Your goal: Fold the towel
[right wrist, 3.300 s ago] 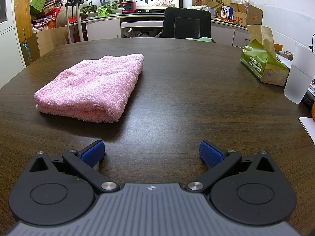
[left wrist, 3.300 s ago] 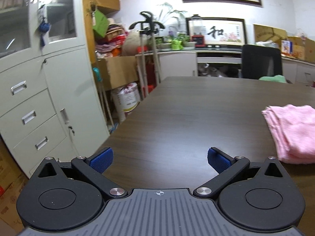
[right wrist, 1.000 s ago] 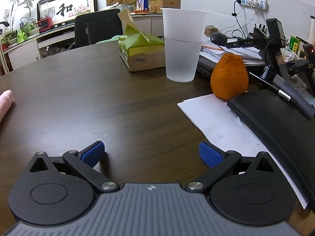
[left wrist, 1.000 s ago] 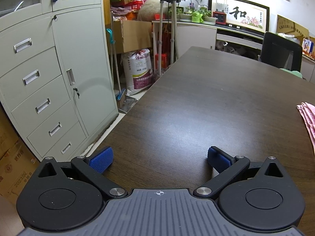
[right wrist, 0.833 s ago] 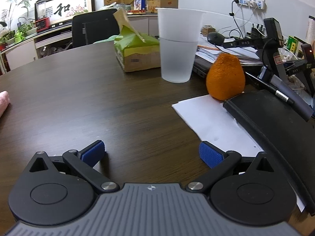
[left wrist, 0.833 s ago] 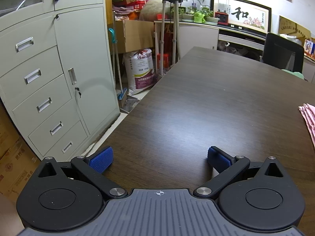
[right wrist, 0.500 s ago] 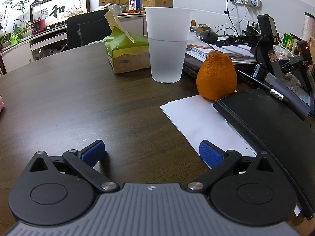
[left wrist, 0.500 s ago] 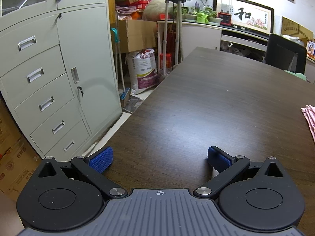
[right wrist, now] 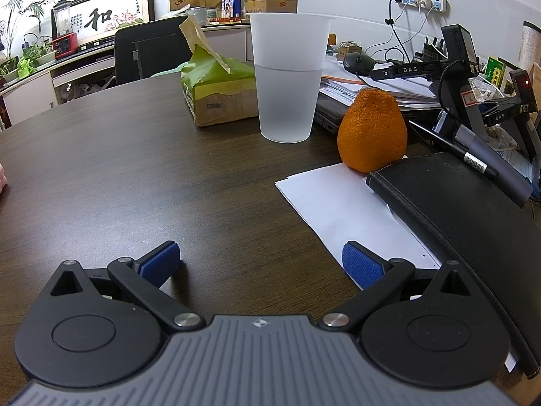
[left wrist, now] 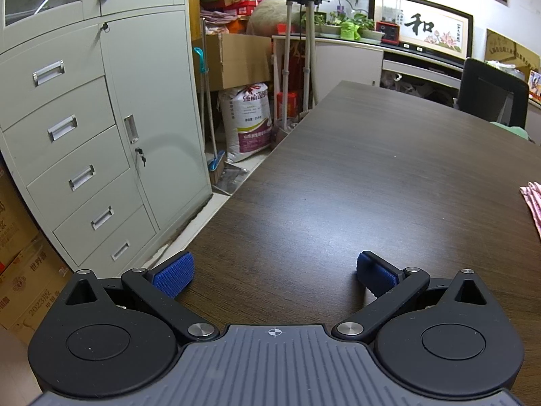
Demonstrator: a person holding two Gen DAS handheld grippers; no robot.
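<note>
The pink towel (left wrist: pixel 533 203) shows only as a folded edge at the far right of the left wrist view, lying on the dark wooden table (left wrist: pixel 355 176). A tiny pink sliver (right wrist: pixel 1 176) shows at the left edge of the right wrist view. My left gripper (left wrist: pixel 274 272) is open and empty, low over the table's left corner, well left of the towel. My right gripper (right wrist: pixel 260 262) is open and empty, low over the table, far right of the towel, with its right finger over a white paper sheet (right wrist: pixel 338 199).
In the right wrist view, a plastic cup of water (right wrist: pixel 289 77), an orange (right wrist: pixel 372 132), a green tissue pack (right wrist: pixel 216 91), a black notebook (right wrist: pixel 456 223) and desk clutter stand ahead. In the left wrist view, grey cabinets (left wrist: pixel 84 135) and the table's left edge (left wrist: pixel 236 196).
Both grippers have swung away from the towel, the left leftward and the right rightward. The towel has slid almost out of both views. Both stay open.
</note>
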